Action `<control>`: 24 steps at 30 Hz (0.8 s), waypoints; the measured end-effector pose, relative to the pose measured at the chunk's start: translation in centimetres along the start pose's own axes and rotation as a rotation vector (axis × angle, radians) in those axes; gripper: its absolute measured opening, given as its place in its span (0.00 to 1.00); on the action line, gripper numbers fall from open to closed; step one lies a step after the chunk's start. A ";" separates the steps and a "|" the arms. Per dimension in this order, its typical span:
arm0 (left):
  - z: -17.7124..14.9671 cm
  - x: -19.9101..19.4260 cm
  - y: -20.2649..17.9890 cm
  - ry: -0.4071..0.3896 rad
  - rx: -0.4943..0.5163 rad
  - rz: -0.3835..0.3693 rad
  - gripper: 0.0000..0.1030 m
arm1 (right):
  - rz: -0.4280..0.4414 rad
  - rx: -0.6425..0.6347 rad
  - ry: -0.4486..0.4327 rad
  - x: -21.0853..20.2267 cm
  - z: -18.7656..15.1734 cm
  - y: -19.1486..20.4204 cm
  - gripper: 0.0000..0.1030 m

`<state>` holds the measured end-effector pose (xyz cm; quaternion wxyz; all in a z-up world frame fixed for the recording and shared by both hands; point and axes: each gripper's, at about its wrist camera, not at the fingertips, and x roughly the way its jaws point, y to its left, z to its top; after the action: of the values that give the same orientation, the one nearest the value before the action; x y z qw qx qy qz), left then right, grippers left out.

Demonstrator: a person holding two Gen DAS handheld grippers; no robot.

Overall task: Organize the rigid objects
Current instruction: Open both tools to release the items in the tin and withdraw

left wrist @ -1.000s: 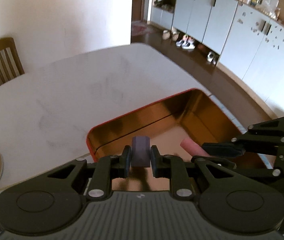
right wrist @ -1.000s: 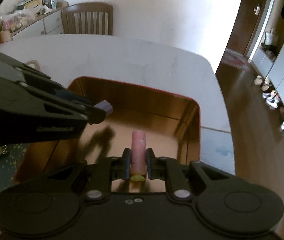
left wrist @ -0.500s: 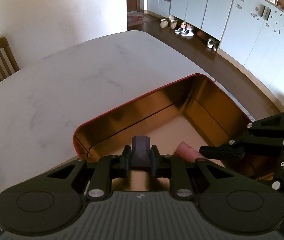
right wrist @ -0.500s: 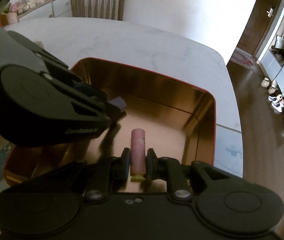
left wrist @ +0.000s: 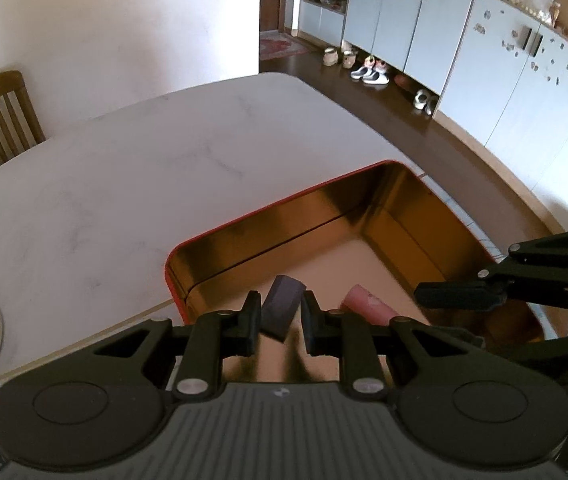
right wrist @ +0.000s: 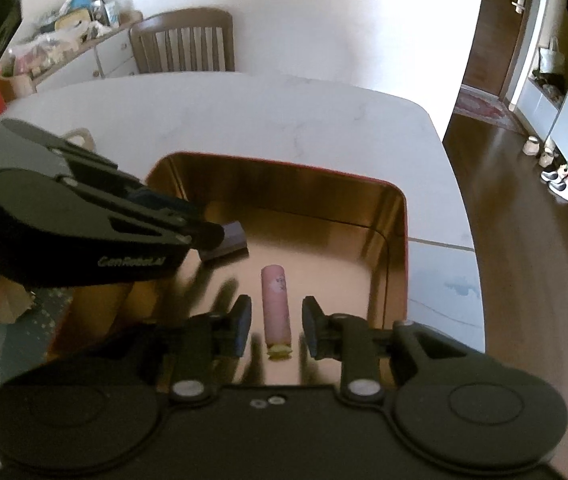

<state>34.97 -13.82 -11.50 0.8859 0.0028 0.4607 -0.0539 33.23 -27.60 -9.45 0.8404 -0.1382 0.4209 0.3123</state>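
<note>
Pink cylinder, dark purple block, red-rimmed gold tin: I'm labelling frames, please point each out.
pink cylinder (right wrist: 275, 304), right wrist view, mid-body.
dark purple block (left wrist: 281, 308), left wrist view, upper face.
red-rimmed gold tin (right wrist: 284, 188), right wrist view, far inner wall.

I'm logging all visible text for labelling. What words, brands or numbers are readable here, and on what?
"GenRobot.AI", slightly blurred, on the side of the left gripper in the right wrist view.
Pink cylinder in the tin: a faint mark, too blurred to read.
Cabinet doors: small stickers, too small to read.
</note>
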 end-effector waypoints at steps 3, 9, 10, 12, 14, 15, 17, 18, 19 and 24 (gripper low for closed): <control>-0.3 -1.2 -0.1 -0.023 0.000 -0.007 0.20 | 0.015 0.015 -0.022 -0.8 0.1 -0.1 0.31; -1.0 -3.8 -0.2 -0.068 -0.011 0.004 0.20 | 0.026 0.036 -0.054 -2.4 0.1 0.2 0.35; -1.1 -4.2 -0.2 -0.074 -0.014 0.003 0.20 | 0.027 0.040 -0.060 -2.7 0.1 0.3 0.37; -1.4 -5.2 -0.1 -0.088 -0.022 -0.006 0.20 | 0.029 0.043 -0.075 -3.3 0.1 0.7 0.39; -1.8 -6.2 0.0 -0.103 -0.022 -0.010 0.20 | 0.026 0.044 -0.087 -3.7 0.1 1.1 0.40; -2.0 -6.7 0.0 -0.112 -0.019 -0.009 0.20 | 0.026 0.045 -0.093 -4.0 0.1 1.3 0.42; -2.5 -7.7 0.2 -0.127 -0.019 -0.005 0.20 | 0.024 0.048 -0.102 -4.4 0.1 1.8 0.43; -2.7 -8.2 0.3 -0.132 -0.023 -0.006 0.20 | 0.025 0.048 -0.107 -4.7 0.1 2.0 0.45; -2.8 -8.6 0.5 -0.136 -0.026 -0.009 0.23 | 0.024 0.049 -0.113 -5.0 0.1 2.3 0.46; -4.2 -11.2 1.5 -0.179 -0.022 -0.007 0.43 | 0.032 0.055 -0.152 -6.6 -0.1 4.1 0.57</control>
<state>25.31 -11.01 -4.82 0.9233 -0.0136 0.3804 -0.0520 27.54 -27.21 -4.15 0.8683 -0.0840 0.3664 0.3237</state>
